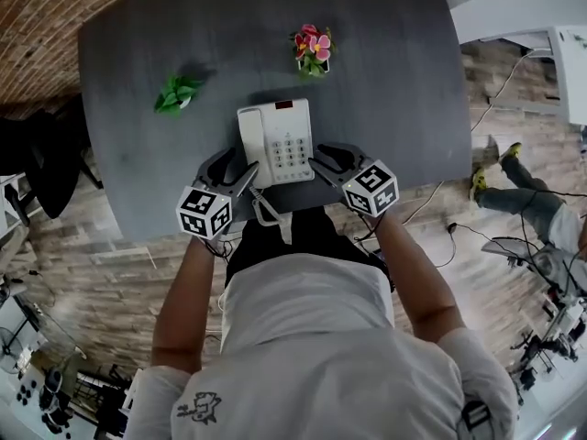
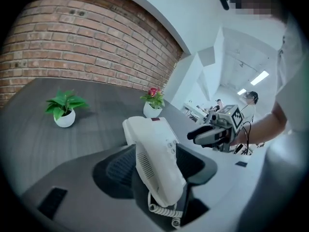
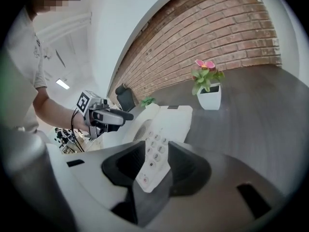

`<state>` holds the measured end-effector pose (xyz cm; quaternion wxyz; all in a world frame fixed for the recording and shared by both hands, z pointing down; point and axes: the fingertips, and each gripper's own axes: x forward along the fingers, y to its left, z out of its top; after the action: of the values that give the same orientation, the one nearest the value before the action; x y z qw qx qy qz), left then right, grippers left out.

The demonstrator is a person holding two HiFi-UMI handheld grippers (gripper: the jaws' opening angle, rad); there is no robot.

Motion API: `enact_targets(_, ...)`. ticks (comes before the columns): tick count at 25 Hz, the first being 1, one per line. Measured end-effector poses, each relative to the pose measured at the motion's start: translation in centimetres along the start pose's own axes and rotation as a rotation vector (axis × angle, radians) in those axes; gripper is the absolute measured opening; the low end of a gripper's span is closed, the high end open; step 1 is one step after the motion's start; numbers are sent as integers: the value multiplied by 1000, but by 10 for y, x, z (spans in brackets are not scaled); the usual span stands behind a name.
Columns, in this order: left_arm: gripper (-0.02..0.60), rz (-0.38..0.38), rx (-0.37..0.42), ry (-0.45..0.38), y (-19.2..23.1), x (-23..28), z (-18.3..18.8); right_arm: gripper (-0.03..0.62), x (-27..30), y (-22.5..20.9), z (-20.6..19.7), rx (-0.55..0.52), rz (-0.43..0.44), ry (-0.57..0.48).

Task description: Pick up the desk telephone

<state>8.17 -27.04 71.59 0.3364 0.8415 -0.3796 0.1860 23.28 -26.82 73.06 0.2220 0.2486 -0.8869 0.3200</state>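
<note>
Grey worktop (image 1: 394,81) seen from above, carrying one white desk telephone (image 1: 275,142), flat near the front edge, with one coiled cord (image 1: 264,211) trailing off it towards the person. Two claws, one at each side of the telephone. Left claw (image 1: 243,170) spread wide around the handset side. Right claw (image 1: 319,163) pinching the keypad corner between its pads. Two potted plants further back, well apart: one leafy green plant (image 1: 177,93) at the left, one pink-flowered plant (image 1: 313,49) beyond the telephone.
</note>
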Motion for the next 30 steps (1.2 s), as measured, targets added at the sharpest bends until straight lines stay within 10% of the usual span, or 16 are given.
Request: enact_targets(30,324,-301,-272,25,6,36,-37,99,35,-21,-30,189,180,98)
